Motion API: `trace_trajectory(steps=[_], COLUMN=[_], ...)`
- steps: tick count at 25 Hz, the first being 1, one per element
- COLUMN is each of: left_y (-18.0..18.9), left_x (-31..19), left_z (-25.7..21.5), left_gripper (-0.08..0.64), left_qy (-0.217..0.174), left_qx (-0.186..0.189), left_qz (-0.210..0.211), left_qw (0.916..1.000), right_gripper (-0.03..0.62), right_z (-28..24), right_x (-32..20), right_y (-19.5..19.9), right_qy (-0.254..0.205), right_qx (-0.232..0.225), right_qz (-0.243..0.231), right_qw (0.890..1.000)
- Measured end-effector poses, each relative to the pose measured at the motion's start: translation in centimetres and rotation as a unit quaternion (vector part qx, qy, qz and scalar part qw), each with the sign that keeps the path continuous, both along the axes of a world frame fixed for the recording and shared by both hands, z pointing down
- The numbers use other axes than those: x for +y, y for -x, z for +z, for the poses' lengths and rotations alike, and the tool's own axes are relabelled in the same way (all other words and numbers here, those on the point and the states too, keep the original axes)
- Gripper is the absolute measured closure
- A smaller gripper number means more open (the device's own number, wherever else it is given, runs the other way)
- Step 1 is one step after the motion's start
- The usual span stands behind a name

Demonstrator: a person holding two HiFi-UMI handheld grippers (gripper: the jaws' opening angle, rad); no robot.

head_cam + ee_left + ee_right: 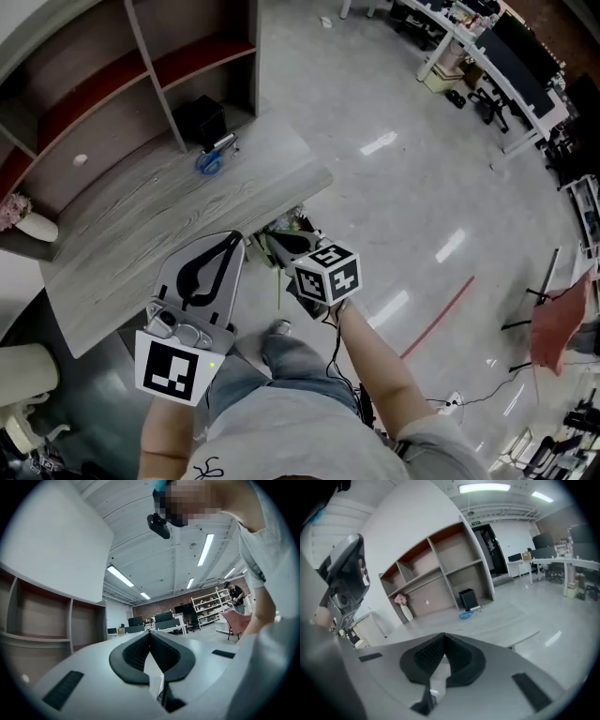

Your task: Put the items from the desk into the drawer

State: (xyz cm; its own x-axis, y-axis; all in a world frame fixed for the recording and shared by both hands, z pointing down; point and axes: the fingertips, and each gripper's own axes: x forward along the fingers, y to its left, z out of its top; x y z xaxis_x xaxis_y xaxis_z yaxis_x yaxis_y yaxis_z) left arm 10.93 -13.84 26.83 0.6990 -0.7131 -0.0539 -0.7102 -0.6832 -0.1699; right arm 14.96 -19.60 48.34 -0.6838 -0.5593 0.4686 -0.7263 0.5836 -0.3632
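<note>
On the grey wooden desk [141, 234] lie a blue item [210, 163] and a small pen-like thing [223, 142] beside a black box [199, 120], near the far right corner. The right gripper view shows the same blue item [465, 615] and black box [467, 599]. My left gripper [231, 238] hovers over the desk's near edge, jaws shut and empty, tilted up toward the ceiling [150, 633]. My right gripper [266, 241] is just off the desk's right edge, shut and empty [443, 635], aimed at the desk. I see no drawer.
A shelf unit [112, 66] stands behind the desk, with a small white object [81, 159] on its lower shelf. A vase of pink flowers [21, 216] stands at the far left. A white chair [23, 375] is at the lower left. Glossy floor with a red line [439, 319] stretches to the right.
</note>
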Motion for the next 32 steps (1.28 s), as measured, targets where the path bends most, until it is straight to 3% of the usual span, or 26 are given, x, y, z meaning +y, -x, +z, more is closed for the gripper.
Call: trace_trajectory(steps=[6,15,27,32], left_y=[-0.1,-0.1,-0.1,0.1], left_x=[1.4,3.1,4.8,5.1], left_z=[-1.4,-2.1,-1.5,-1.3], left_gripper=[0.550,0.551,0.550,0.550], left_qy=[-0.008,-0.008,0.003,0.009], left_qx=[0.005,0.005,-0.011,-0.005], left_qz=[0.006,0.008,0.002,0.000], left_qw=[0.9999,0.9999,0.9999,1.0000], right_gripper=[0.586,0.584,0.586,0.586], right_z=[-7.7,-16.0,-21.8,-22.5], right_x=[2.2,6.1,10.5,11.0], right_y=[2.3,3.4,2.4,2.7], right_qy=[-0.094,-0.191,-0.267,-0.287], right_qx=[-0.012,-0.044,-0.091,-0.086], right_qz=[-0.034,-0.054,-0.055,-0.062], right_qw=[0.995,0.979,0.958,0.952])
